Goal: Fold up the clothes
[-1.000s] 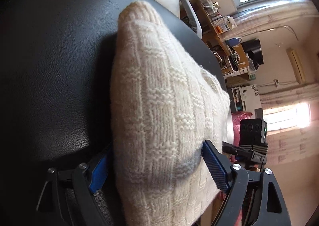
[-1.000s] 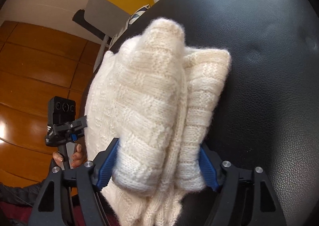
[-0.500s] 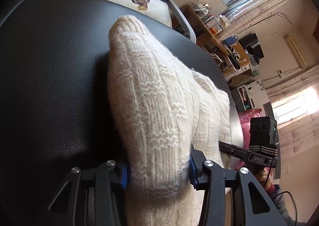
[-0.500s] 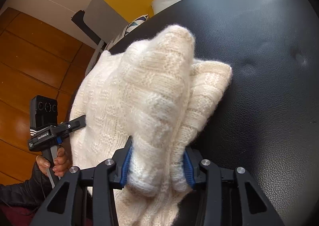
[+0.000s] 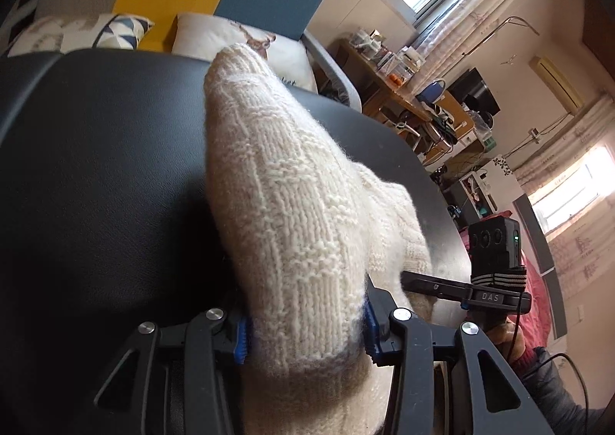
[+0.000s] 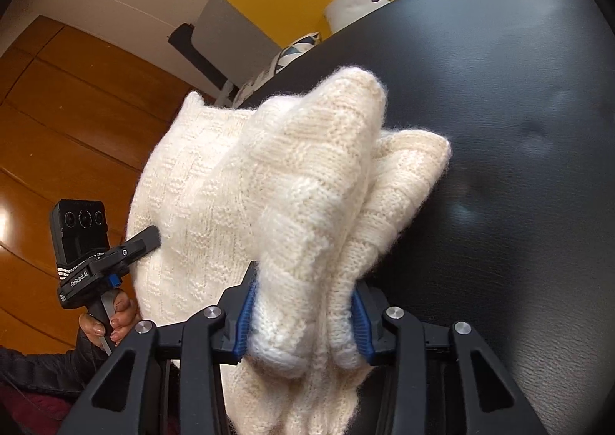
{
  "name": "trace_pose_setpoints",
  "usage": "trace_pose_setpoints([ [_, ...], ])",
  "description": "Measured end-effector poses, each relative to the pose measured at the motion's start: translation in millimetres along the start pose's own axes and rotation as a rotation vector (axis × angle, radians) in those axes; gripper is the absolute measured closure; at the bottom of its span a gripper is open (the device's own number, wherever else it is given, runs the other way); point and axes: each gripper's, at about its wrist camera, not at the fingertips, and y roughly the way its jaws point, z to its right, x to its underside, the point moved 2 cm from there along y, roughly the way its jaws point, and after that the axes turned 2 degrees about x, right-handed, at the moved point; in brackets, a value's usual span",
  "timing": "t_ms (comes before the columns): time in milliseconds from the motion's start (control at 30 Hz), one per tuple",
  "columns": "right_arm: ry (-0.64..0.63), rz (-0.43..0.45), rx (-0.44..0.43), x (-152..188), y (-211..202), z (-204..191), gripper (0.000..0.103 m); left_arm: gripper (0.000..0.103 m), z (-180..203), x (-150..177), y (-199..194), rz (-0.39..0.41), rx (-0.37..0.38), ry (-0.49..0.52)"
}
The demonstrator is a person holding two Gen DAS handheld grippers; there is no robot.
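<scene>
Squeezing the fluffy cream sweater (image 5: 292,212), the left gripper (image 5: 305,333) and right gripper (image 6: 301,321) are holding it over the black seat (image 6: 519,127).

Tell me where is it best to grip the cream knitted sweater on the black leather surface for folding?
Probably at the bunched near edge of the cream knitted sweater, coming from the person's side. The thick knit gathers there, and both the left gripper and the right gripper are already shut on it, apart, one per side.
</scene>
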Motion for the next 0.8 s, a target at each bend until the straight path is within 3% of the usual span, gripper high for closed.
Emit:
trace_pose_setpoints([
  [233,-0.039,-0.037,-0.079,-18.9,44.2,-32.0,0.061,0.058,-19.9,4.4,-35.1,0.063,-0.055,-0.030],
  [433,-0.110,-0.119,-0.154,-48.0,100.3,-71.2,0.061,0.058,-48.2,11.3,-75.4,0.137,-0.139,-0.078],
  [800,-0.284,-0.321,-0.273,-86.9,247.5,-191.1,0.061,0.058,-150.2,40.2,-183.8,0.323,-0.318,-0.292],
])
